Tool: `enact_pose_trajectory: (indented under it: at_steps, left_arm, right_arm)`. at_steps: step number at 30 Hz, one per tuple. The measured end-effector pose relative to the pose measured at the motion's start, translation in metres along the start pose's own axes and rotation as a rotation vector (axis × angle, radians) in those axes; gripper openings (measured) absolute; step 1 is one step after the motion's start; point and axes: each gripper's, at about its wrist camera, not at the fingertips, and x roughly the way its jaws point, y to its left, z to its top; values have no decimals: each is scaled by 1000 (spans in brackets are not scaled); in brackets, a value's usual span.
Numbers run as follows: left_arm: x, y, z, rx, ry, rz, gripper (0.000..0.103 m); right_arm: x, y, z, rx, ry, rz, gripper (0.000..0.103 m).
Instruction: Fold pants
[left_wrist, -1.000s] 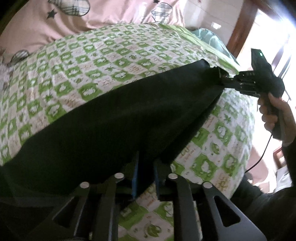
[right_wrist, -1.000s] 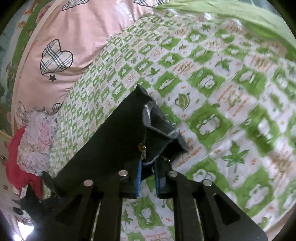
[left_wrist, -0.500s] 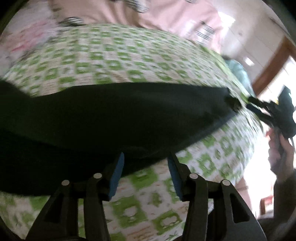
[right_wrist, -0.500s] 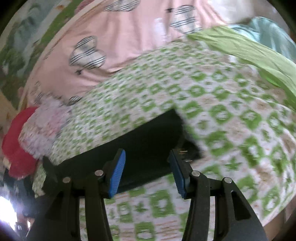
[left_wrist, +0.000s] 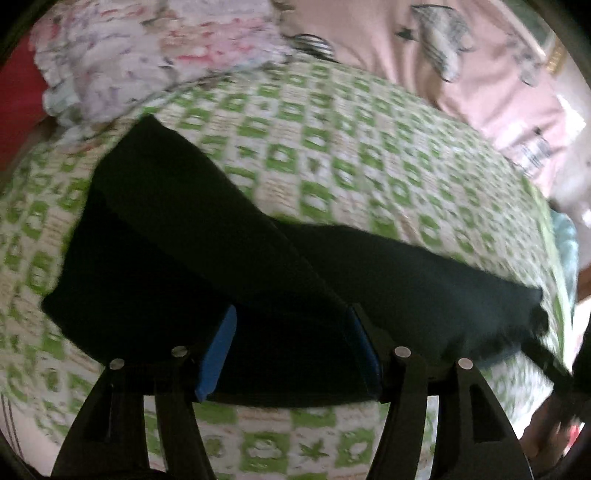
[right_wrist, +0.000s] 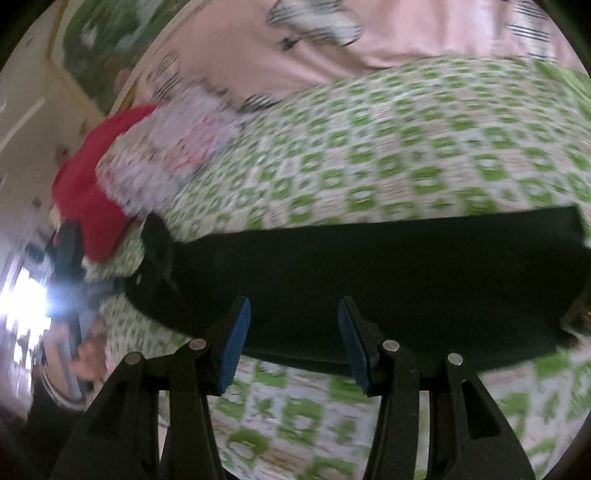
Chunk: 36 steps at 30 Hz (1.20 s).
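Observation:
The black pants (left_wrist: 207, 266) lie flat on the green-and-white checked bedspread (left_wrist: 332, 155), one leg angled over the other. In the right wrist view the pants (right_wrist: 388, 266) form a long dark band across the bed. My left gripper (left_wrist: 290, 347) is open, its blue pads (left_wrist: 218, 350) spread over the near edge of the pants, holding nothing. My right gripper (right_wrist: 291, 332) is open, its blue pads (right_wrist: 236, 339) above the pants' near edge, holding nothing. Both views are motion-blurred.
A pink quilt with heart patches (left_wrist: 461, 62) and a floral cloth (left_wrist: 147, 55) lie at the back of the bed. A red cloth (right_wrist: 92, 184) sits at the left in the right wrist view. The other hand (right_wrist: 85, 354) shows at the lower left there.
Both grippers have let go of the pants and opened. The pants have dropped flat onto the bed. Both grippers have pulled back and swung toward the pants' near edge.

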Motion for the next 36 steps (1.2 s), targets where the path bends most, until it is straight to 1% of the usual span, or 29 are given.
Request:
enact_pose_trajectory:
  at_steps: [1,4,6,9,12,13,15,17,18,20,21,22,23,24,25,26,27,28,32,36]
  left_arm:
    - [-1,4,7,-27,3,28,62]
    - [5,12,27,-83,30,75,63]
    - [10,14,36,-110,45,89,64]
    - [23,17,51,-137,69,175,64]
    - [35,19,56,-155,83,233,64]
    - [40,21,57,-162,86,263,64]
    - [48,25,57,-177,99,299,64]
    - [55,31,55,-197,109,299,64]
    - [57,33,55,-204,112,297,65]
    - [58,37,52,-219,100,282,60]
    - [57,39,51,-222,90,275,45]
    - [57,41,49,-224,79,267,28]
    - [55,42,47,-228,71,267,22]
    - [51,45,46,-238,46,252,14]
    - [46,46,43,-242,30,239,11]
    - [40,47,39,-247,8,221,10]
    - [32,49,36,-259,-32,183,9]
    - [25,51,32,-267,-63,160,8]
    - [0,62,16,-312,-148,64,8]
    - [-18,79,-7,-380,-202,-41,8]
  right_arm:
    - [10,8,1,-27,26,18,51]
    - [32,28,4,-101,78,58,51]
    - [47,43,4,-154,113,87,51]
    - [68,66,5,-238,158,130,51]
    - [86,88,5,-320,187,165,51]
    - [91,93,5,-339,192,169,51]
    - [103,105,6,-390,205,167,51]
    - [115,112,6,-417,226,166,51]
    - [121,113,7,-425,237,165,51]
    - [132,117,7,-441,259,162,51]
    - [137,118,6,-446,268,158,51]
    - [141,119,5,-455,275,153,51]
    - [144,120,3,-471,279,149,46]
    - [144,121,2,-484,275,147,38]
    - [144,123,1,-496,274,152,20]
    - [144,124,0,-498,278,162,12]
    - [142,124,0,-495,274,167,11]
    - [138,124,1,-497,257,167,8]
    - [124,125,5,-488,224,184,7]
    - [108,131,5,-519,200,190,7]
